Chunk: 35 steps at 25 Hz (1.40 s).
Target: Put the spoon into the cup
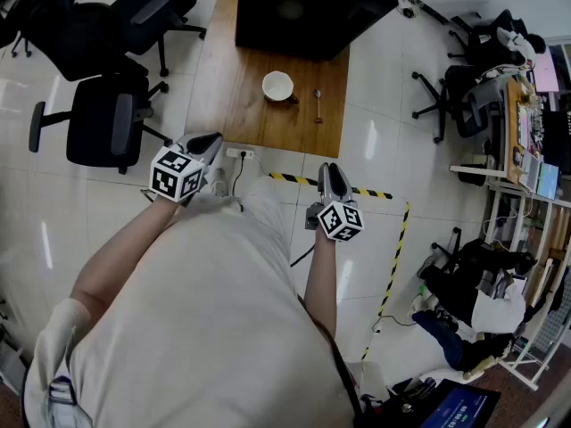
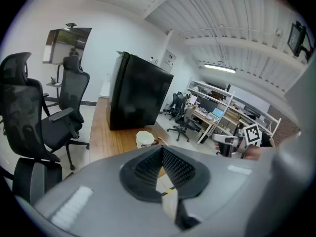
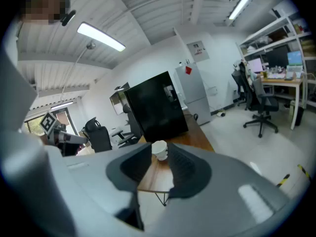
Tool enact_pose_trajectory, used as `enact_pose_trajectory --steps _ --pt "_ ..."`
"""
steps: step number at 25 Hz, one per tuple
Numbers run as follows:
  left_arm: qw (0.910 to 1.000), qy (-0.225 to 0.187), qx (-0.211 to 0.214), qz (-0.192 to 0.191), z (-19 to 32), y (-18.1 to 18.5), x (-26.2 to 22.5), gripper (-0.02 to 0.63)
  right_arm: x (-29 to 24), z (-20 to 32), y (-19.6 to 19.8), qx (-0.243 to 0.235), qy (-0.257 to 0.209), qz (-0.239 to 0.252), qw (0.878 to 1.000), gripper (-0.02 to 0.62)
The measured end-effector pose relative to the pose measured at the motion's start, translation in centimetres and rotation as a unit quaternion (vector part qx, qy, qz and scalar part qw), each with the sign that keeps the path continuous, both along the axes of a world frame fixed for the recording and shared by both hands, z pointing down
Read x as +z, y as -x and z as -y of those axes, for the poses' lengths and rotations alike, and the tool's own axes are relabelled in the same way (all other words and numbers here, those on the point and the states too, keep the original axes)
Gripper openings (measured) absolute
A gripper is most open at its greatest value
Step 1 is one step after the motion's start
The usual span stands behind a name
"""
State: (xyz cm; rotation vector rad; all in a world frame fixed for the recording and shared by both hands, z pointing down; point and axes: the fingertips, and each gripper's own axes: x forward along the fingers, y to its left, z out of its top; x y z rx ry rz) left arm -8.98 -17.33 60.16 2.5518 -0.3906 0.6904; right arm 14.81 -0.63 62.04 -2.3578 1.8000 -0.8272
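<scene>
A white cup (image 1: 277, 86) stands on the wooden table (image 1: 294, 127), and a small spoon (image 1: 317, 103) lies just to its right. Both grippers hover over the floor, short of the table's near edge. My left gripper (image 1: 211, 140) is shut with nothing in it. My right gripper (image 1: 328, 169) is open and empty. In the left gripper view the cup (image 2: 145, 138) shows beyond the closed jaws of that gripper (image 2: 163, 164). In the right gripper view the cup (image 3: 159, 149) appears far off through the gap of the gripper (image 3: 160, 171).
A large black box (image 1: 312, 7) occupies the table's far end. Black office chairs (image 1: 107, 123) stand to the left, more chairs and cluttered desks (image 1: 526, 132) to the right. A socket strip with a cable (image 1: 236, 154) and yellow-black floor tape (image 1: 393, 266) lie near the table.
</scene>
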Motion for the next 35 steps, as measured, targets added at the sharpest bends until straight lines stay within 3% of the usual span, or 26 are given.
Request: enact_pose_trajectory --steps 9,14,20,24,29,35 --pt "0.9991 -0.006 0.043 0.001 0.1 -3.6 -0.6 0.003 4.3 2.4 -3.4 -0.052 0.074 -0.047 0.995 0.107" --pt "0.9998 0.005 -0.007 0.017 1.7 -6.0 -0.2 0.003 10.4 5.0 -6.6 -0.101 0.144 -0.049 0.983 0.178" --pt "0.9987 0.009 -0.048 0.016 2.7 -9.3 -1.9 0.002 17.8 7.7 -10.6 -0.153 0.222 -0.05 0.962 0.179" --pt "0.9962 0.0 -0.079 0.035 3.5 -9.1 -2.6 0.002 22.6 10.4 -10.6 -0.194 0.255 -0.048 0.946 0.179" --pt "0.9907 -0.008 -0.125 0.054 4.1 -8.2 -2.9 0.002 26.2 12.4 -12.0 -0.2 0.294 -0.068 0.932 0.179" --pt "0.9839 -0.008 -0.164 0.072 4.0 -7.4 -2.9 0.002 29.1 13.0 -12.5 -0.197 0.315 -0.085 0.925 0.179"
